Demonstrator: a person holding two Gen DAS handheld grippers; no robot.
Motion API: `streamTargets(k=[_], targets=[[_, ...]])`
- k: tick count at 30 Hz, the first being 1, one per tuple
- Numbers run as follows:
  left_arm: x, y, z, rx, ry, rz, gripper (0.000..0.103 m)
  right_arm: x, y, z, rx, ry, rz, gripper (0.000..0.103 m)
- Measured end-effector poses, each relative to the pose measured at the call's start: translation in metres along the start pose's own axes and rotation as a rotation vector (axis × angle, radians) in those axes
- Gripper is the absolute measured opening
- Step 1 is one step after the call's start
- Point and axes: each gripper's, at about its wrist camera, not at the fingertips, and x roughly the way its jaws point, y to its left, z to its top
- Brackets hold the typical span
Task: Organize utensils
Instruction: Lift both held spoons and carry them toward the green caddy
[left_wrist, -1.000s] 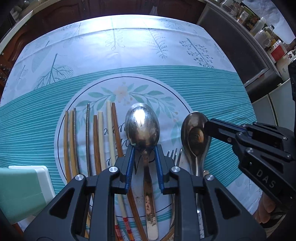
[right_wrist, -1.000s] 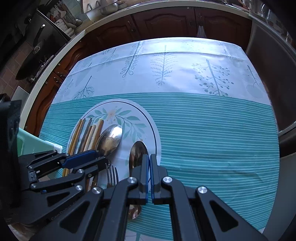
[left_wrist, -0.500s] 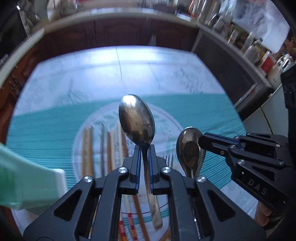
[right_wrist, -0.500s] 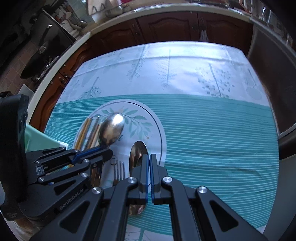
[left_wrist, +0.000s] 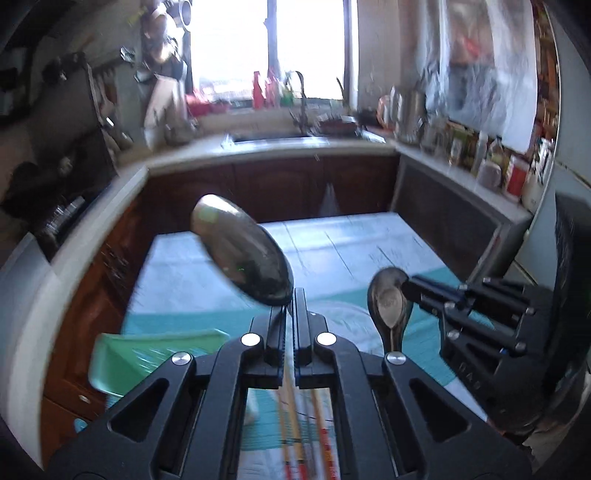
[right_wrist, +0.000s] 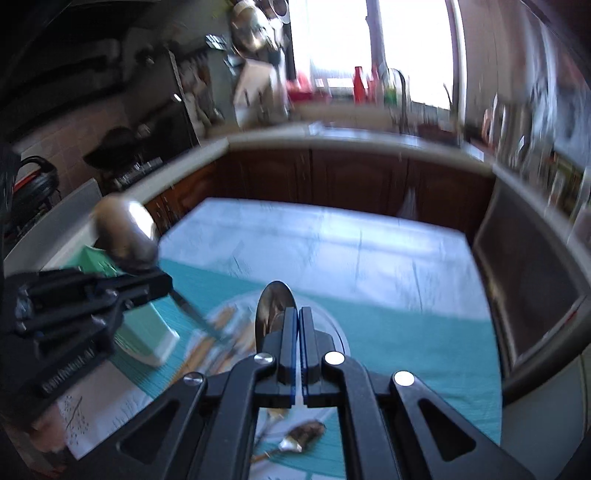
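Observation:
My left gripper (left_wrist: 294, 295) is shut on the neck of a large steel spoon (left_wrist: 240, 251), held up off the table with the bowl tilted left; it also shows in the right wrist view (right_wrist: 127, 232). My right gripper (right_wrist: 298, 314) is shut on a second steel spoon (right_wrist: 273, 306), also lifted; this spoon (left_wrist: 388, 301) and the right gripper (left_wrist: 410, 286) show at the right of the left wrist view. Chopsticks (left_wrist: 314, 435) lie on the cloth below the left gripper.
A green and white box (left_wrist: 147, 358) stands at the table's left edge, also in the right wrist view (right_wrist: 147, 332). The table wears a teal and white cloth (right_wrist: 369, 258). Another utensil (right_wrist: 295, 439) lies under the right gripper. Kitchen counters (left_wrist: 277, 147) ring the table.
The left gripper shut on the large spoon and lifted it. Both grippers have risen and tilted up with their spoons, so the views now show the kitchen instead of the tabletop.

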Motion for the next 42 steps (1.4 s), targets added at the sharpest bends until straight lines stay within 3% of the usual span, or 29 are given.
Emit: streamTargets(k=[4,9,14,21,27,33,42], targets=[[-0.044,0.033,0.018,0.013,-0.063,0.050,0.001,-0.013,0.024,0.012,-0.035,-0.103,-0.006,0.001],[-0.088,0.074,0.037,0.035,-0.115,0.120,0.001,-0.017,0.048,0.027,-0.045,-0.170,0.007,0.001],[-0.104,0.104,0.043,0.051,-0.135,0.166,0.001,-0.022,0.077,0.037,-0.080,-0.251,0.008,0.001],[-0.067,0.130,0.027,0.046,-0.099,0.127,0.001,-0.021,0.118,0.041,-0.162,-0.343,-0.014,0.001],[-0.021,0.130,0.001,0.062,-0.081,0.083,0.001,-0.018,0.136,0.036,-0.208,-0.391,-0.028,0.001],[0.010,0.133,-0.017,0.038,-0.040,0.030,0.001,-0.008,0.149,0.035,-0.235,-0.413,-0.044,0.001],[0.024,0.142,-0.044,0.006,-0.002,-0.014,0.002,0.019,0.172,0.025,-0.286,-0.402,-0.056,0.001]])
